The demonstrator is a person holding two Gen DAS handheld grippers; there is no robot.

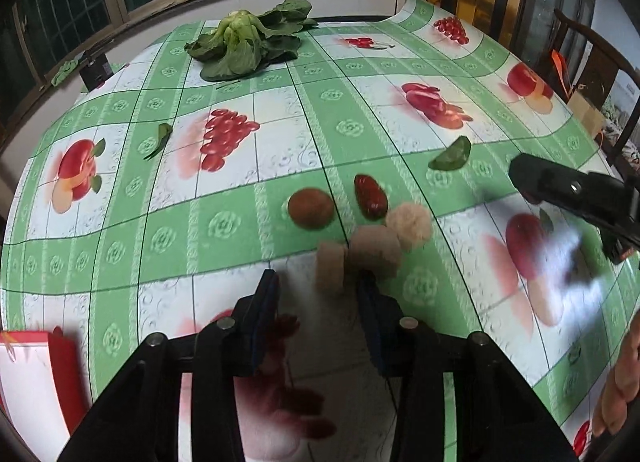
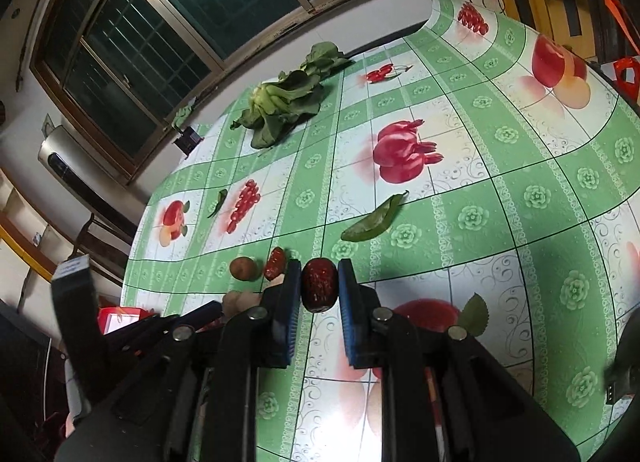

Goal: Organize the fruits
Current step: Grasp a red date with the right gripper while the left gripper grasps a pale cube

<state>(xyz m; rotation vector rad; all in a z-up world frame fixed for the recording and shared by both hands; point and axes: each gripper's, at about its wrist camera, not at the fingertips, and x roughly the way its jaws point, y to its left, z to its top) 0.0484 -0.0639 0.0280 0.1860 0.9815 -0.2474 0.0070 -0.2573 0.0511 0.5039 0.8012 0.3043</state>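
Note:
In the right wrist view my right gripper [image 2: 319,276] is shut on a dark red date [image 2: 318,292], held just above the tablecloth. On the cloth to its left lie a brown kiwi [image 2: 243,268] and a second red date [image 2: 275,263]. The left wrist view shows that kiwi [image 1: 311,208], the lying date [image 1: 370,198] and three pale beige pieces [image 1: 410,220]. My left gripper [image 1: 318,286] hovers over them with its jaws apart. The nearest beige piece [image 1: 330,268] sits blurred just ahead of the gap, with neither pad pressing on it.
A head of leafy greens [image 1: 248,42] lies at the far side of the green checked tablecloth [image 1: 224,222]. Loose leaves [image 1: 452,156] [image 1: 158,140] lie mid-table. A red and white box [image 1: 36,374] sits at the near left edge. Chairs stand to the right.

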